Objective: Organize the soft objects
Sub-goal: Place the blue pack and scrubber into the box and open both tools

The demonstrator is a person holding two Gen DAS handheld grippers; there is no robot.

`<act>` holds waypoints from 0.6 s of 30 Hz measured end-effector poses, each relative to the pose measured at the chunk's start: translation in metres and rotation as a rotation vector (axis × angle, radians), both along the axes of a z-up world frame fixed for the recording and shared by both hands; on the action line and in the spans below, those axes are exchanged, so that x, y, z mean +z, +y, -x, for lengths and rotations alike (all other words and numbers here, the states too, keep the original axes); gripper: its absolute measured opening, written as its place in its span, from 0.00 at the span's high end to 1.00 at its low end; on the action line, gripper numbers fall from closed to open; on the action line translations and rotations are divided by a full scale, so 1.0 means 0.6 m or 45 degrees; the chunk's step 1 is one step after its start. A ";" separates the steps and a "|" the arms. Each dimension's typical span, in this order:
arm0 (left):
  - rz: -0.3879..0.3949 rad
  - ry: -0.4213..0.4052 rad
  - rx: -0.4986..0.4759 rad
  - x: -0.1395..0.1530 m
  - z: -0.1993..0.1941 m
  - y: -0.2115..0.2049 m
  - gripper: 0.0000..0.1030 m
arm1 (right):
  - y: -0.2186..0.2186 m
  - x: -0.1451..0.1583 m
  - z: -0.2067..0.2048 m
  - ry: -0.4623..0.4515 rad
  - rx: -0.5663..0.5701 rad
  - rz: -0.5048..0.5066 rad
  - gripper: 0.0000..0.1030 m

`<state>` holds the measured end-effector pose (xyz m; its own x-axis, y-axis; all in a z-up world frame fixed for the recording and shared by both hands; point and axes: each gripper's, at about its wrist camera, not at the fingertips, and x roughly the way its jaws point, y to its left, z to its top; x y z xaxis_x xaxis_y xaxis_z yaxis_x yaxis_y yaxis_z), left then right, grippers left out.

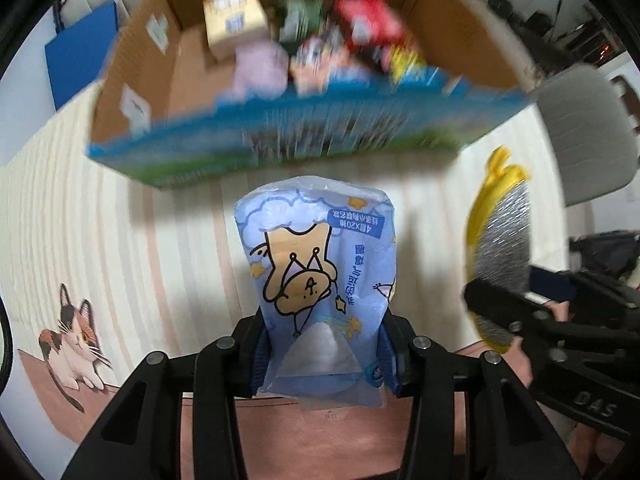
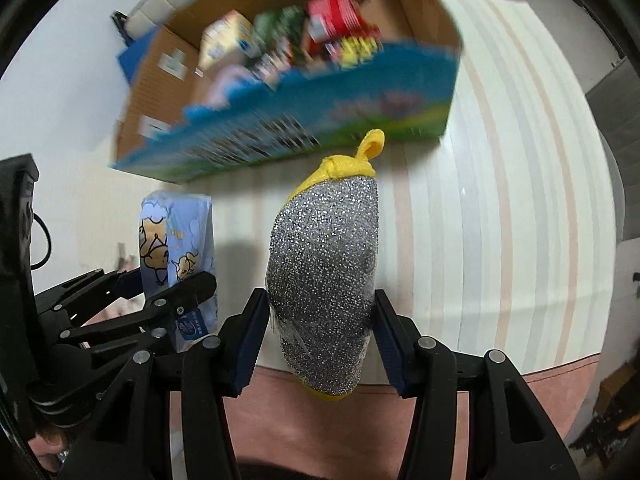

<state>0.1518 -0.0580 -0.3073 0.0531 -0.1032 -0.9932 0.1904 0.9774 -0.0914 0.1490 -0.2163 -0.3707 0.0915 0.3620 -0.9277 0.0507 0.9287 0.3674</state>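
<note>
Pinched between the blue-padded jaws of the left gripper [image 1: 324,354], a light-blue tissue pack [image 1: 320,276] printed with a cartoon bear is held upright by its lower end, so that most of its length stands clear ahead of the fingers. The right gripper [image 2: 322,344] is likewise closed, on a silver glitter scrubbing pad [image 2: 324,288] with a yellow back and hanging loop; it is gripped across its lower half, loop end forward. Both soft items are thus carried nose-first and clear of the table, a hold that seems suited to lowering them over a wall and into a container. In each wrist view the other gripper is seen just beside its neighbour, so the two loads appear to be carried side by side.

Beneath them a tablecloth [image 1: 120,240] in pale cream stripes is spread, with a brown band along its near edge and a printed calico cat [image 1: 74,334] at the left.

Farther ahead stands an open cardboard box [image 2: 424,12], its near wall printed blue and green; it is blurred in both views. Inside, a yellow carton [image 1: 234,20], a red packet [image 1: 368,20], a green packet and a pale pink soft item [image 1: 262,66] can be made out, though little detail is legible. The box is judged to be the destination, with neither item yet over its rim.

Beyond the table, a white wall, a blue board [image 1: 80,52] and a grey chair back [image 1: 588,132] are visible.
</note>
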 end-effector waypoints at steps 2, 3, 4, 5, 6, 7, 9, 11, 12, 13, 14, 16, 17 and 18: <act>0.035 -0.062 0.007 0.055 -0.013 0.003 0.60 | -0.009 0.037 -0.005 -0.041 0.004 -0.026 0.47; 0.036 -0.083 0.004 0.070 -0.019 0.003 0.60 | -0.015 0.061 -0.011 -0.069 0.002 -0.046 0.47; 0.028 -0.112 -0.006 0.092 -0.030 0.004 0.60 | -0.019 0.075 -0.016 -0.085 0.001 -0.057 0.47; 0.019 -0.136 -0.015 0.108 -0.041 0.006 0.60 | -0.026 0.095 -0.024 -0.107 0.000 -0.072 0.47; -0.002 -0.168 -0.027 0.125 -0.058 0.005 0.60 | -0.032 0.115 -0.035 -0.130 -0.002 -0.086 0.47; -0.028 -0.192 -0.036 0.136 -0.071 0.007 0.60 | -0.034 0.133 -0.047 -0.156 -0.002 -0.090 0.47; -0.102 -0.241 -0.048 0.150 -0.115 0.012 0.60 | -0.039 0.166 -0.081 -0.216 0.004 -0.043 0.47; -0.162 -0.265 -0.051 0.150 -0.152 0.019 0.60 | -0.037 0.185 -0.118 -0.255 0.008 0.012 0.47; -0.196 -0.270 -0.052 0.141 -0.175 0.025 0.60 | -0.034 0.189 -0.141 -0.262 0.013 0.042 0.47; -0.235 -0.271 -0.049 0.136 -0.203 0.029 0.60 | -0.036 0.188 -0.172 -0.264 0.017 0.086 0.47; -0.256 -0.265 -0.049 0.122 -0.219 0.031 0.60 | -0.034 0.185 -0.190 -0.264 0.020 0.117 0.47; -0.316 -0.236 -0.047 0.087 -0.264 0.039 0.60 | -0.028 0.173 -0.238 -0.251 0.041 0.227 0.47; -0.344 -0.221 -0.051 0.072 -0.281 0.041 0.60 | -0.027 0.161 -0.268 -0.235 0.050 0.285 0.47; -0.397 -0.200 -0.058 0.053 -0.303 0.044 0.60 | -0.027 0.149 -0.289 -0.215 0.054 0.328 0.47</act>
